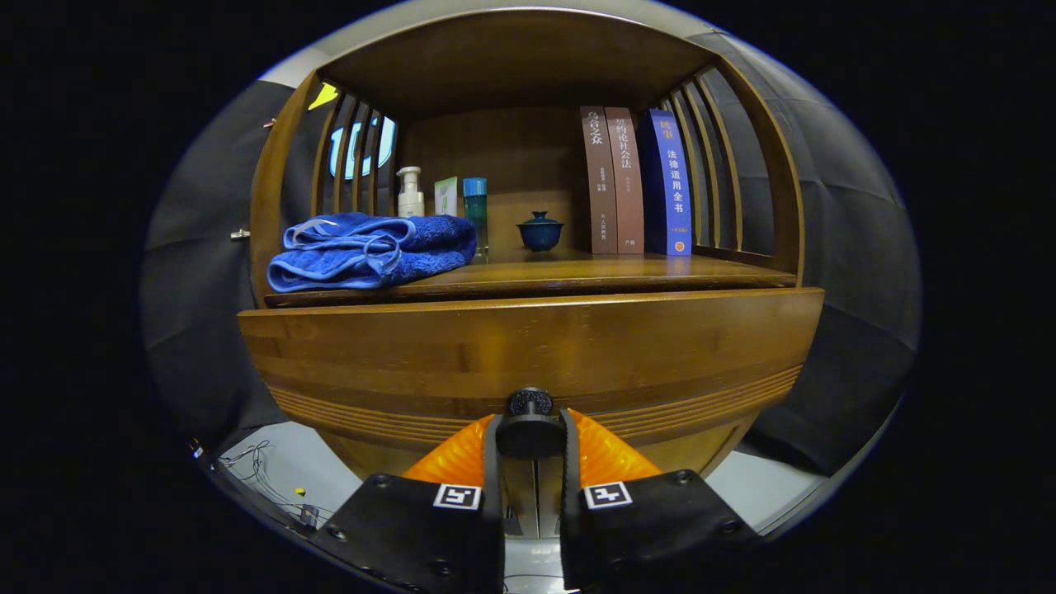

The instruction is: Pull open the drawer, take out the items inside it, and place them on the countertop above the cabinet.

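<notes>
Drawer [528, 346] front closed under countertop [577, 276] edge, tongs [530, 433] clenched on its knob [530, 421]

On the wooden bench [577, 276] before me lie a folded blue towel [371, 252], bottles [410, 194], a lidded cup [540, 231], and three upright books [634, 181].

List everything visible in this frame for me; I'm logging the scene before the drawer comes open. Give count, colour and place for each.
drawer: one, brown wood, below the countertop, front looks closed
drawer knob: one, black, between the fingers
countertop: one, brown wood, above the drawer
towel: one, blue, folded, countertop's left
pump bottle: one, white, behind the towel
box: one, green-white, beside the pump bottle
bottle: one, teal, beside the box
lidded cup: one, dark blue, mid-countertop
books: three, two brown, one blue, upright, right of the cup
gripper: one, shut on the drawer knob
</notes>
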